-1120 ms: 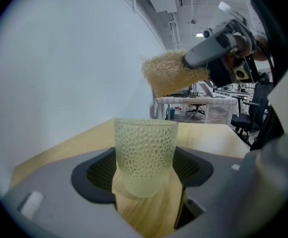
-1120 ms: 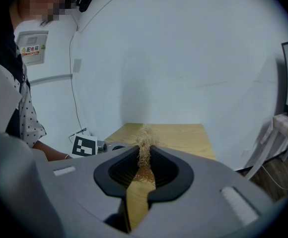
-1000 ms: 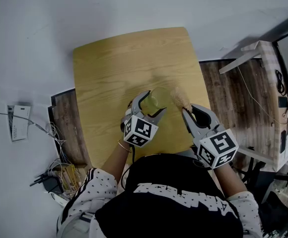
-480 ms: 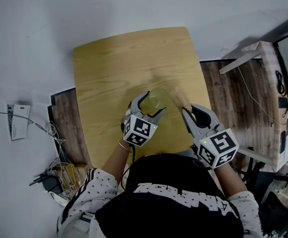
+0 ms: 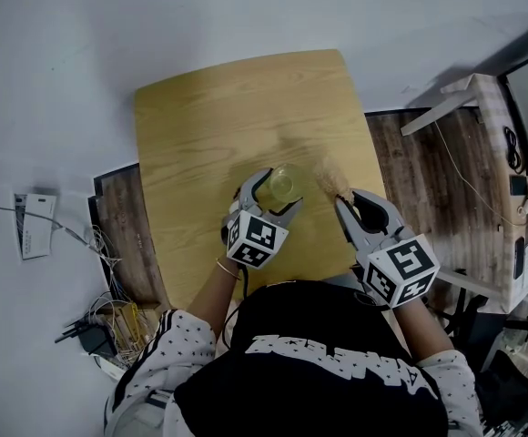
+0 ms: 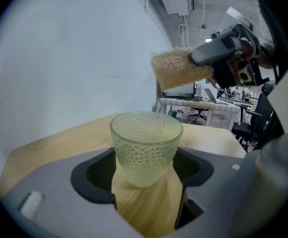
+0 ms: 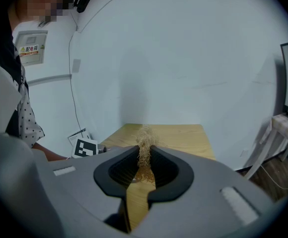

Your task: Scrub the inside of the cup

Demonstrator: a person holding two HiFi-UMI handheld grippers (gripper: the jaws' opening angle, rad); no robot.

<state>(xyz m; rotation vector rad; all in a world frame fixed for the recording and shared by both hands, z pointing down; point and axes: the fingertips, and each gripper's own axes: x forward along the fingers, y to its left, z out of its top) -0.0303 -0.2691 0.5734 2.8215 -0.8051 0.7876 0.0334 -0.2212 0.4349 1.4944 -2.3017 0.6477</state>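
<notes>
Left claw: jaws closed against the two sides of the cup, a pale green dimpled glass standing upright, mouth up, on the near part of the wooden table. Right claw: jaws pinched shut on a straw-coloured fibrous sponge, most of which sticks out beyond the jaw tips. Position: the left gripper view shows the sponge in the air, above the rim and off to the cup's right. The head view agrees, with the sponge beside the cup and not touching it. The cup holds nothing. Assessment: the cup is secured and the sponge is in hand, but scrubbing is not under way; the step in hand is the approach to the mouth. Next move, in my judgement: carry the sponge over the opening, lower it inside, and rub it round the wall and base, while the left claw holds firm so the glass neither turns nor tips. The sponge looks nearly as wide as the mouth, so entry may need care.
</notes>
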